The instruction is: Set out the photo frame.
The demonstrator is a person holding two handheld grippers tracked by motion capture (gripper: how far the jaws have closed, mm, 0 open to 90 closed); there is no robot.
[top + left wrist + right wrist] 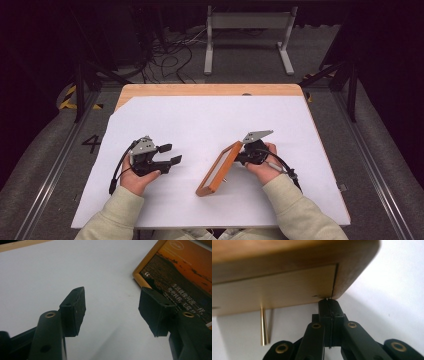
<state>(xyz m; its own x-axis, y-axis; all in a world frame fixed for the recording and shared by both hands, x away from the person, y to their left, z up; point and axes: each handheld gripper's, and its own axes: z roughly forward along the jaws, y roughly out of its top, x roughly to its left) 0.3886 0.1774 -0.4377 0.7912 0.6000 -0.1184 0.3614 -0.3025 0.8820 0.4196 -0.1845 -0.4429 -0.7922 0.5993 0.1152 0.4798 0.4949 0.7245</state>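
A wooden picture frame stands tilted on its long edge right of the table's middle, propped by a thin brass peg. In the left gripper view its front shows a sunset photo with printed text. My right gripper is behind the frame; its jaws are shut together, and their tips touch the frame's back panel near a corner, beside the brass peg. To the left of the frame, my left gripper rests low over the white sheet, open with nothing between its jaws.
A white sheet covers most of the wooden table. On the floor beyond the far edge stand a white metal stand and loose cables. Dark rails run along both sides of the table.
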